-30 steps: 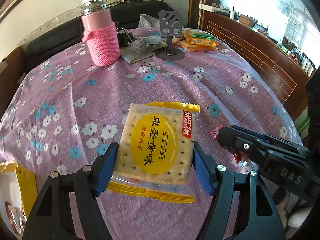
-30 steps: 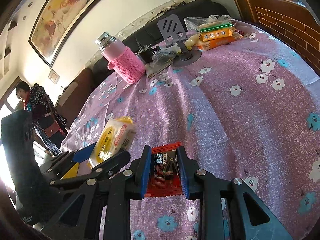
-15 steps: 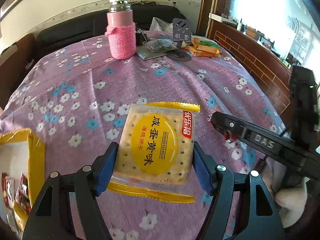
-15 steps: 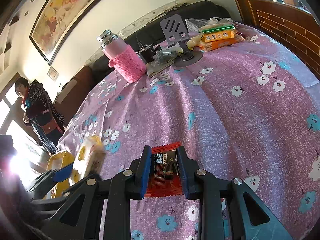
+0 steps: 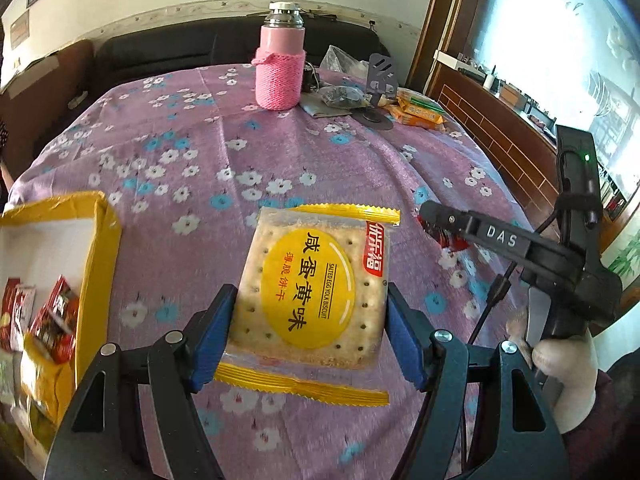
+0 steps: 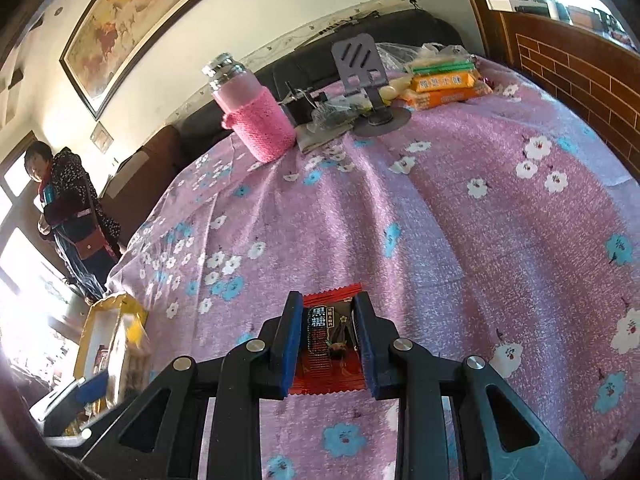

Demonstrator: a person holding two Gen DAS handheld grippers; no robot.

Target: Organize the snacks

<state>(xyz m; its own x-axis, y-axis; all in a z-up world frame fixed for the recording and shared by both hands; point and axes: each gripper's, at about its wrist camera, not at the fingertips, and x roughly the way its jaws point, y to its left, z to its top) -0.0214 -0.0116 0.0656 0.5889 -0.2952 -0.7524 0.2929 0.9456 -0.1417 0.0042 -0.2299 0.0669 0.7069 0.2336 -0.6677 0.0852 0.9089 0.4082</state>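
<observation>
My left gripper (image 5: 308,312) is shut on a yellow salted egg yolk biscuit packet (image 5: 310,288) and holds it above the purple flowered tablecloth (image 5: 240,168). My right gripper (image 6: 326,340) is shut on a small red candy packet (image 6: 330,340), also above the cloth. In the left wrist view the right gripper (image 5: 436,220) shows at the right with the red packet at its tips. A yellow box (image 5: 60,260) with several snack packets lies at the left table edge; it also shows in the right wrist view (image 6: 108,340).
A pink knit-sleeved bottle (image 5: 280,68) stands at the far side, beside a grey phone stand (image 5: 380,92), a plastic bag and orange snack packs (image 5: 420,110). A sofa runs behind the table. A person (image 6: 68,220) stands at the far left.
The left gripper has drawn back and swung left with the biscuit packet, bringing the yellow box into view. The right gripper has kept its hold on the red packet almost in place.
</observation>
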